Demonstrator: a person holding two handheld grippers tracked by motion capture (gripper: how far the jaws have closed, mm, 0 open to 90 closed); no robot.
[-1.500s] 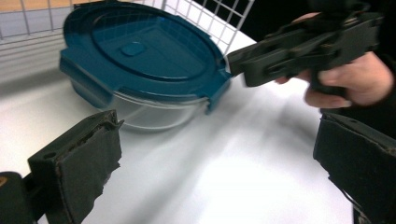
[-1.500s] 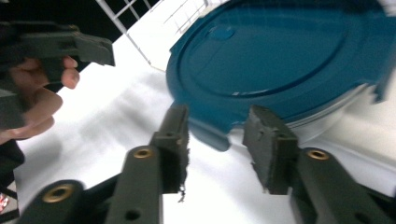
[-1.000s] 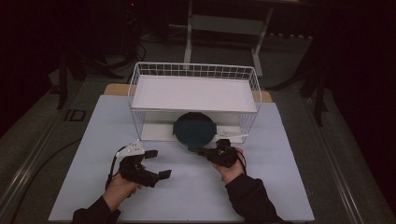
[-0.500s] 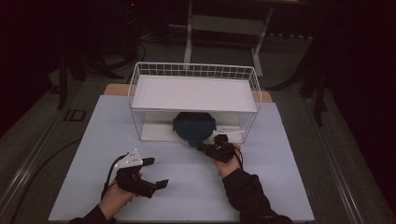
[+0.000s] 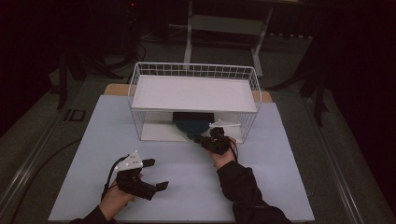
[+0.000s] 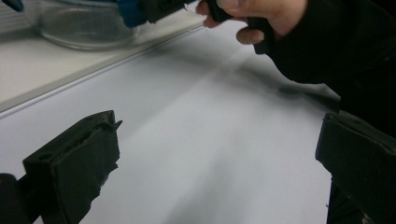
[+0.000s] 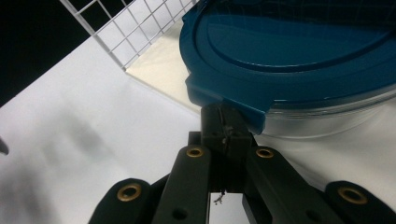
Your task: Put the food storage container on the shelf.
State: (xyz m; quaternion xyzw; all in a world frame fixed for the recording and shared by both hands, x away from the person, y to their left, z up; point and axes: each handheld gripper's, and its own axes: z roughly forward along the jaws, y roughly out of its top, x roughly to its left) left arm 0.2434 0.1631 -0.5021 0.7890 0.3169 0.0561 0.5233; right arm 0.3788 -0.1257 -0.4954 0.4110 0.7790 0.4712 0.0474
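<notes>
Left gripper: the left gripper [image 5: 152, 175] sat nearest the person, over the front left part of the table [image 5: 280, 186], held in the left hand [image 5: 114, 198]. Its jaws stood wide apart with nothing between them, and in the left gripper view only bare pale tabletop [image 6: 196, 140] lay in the gap.

Right gripper: the right gripper [image 5: 201, 139] was farther forward, at the open front of the rack, held in the right hand [image 5: 223, 156] with a dark sleeve [image 5: 243, 186] behind it. In the right gripper view its jaws were pressed together on the tab at the edge of the blue lid [image 7: 289, 51].

Container: a clear container [image 7: 327, 119] with the blue lid on top sat on the rack's lower level, under the shelf. In the high view it showed as a dark round shape [image 5: 192, 123] just beyond the right gripper.

Rack: a white wire rack [image 5: 135, 88] stood at the far middle of the table, with a flat white shelf [image 5: 194, 93] on top and a pale base board [image 5: 156, 133] below.

Beyond the table: a pale metal frame [image 5: 224, 23] stood on the dim floor behind.
</notes>
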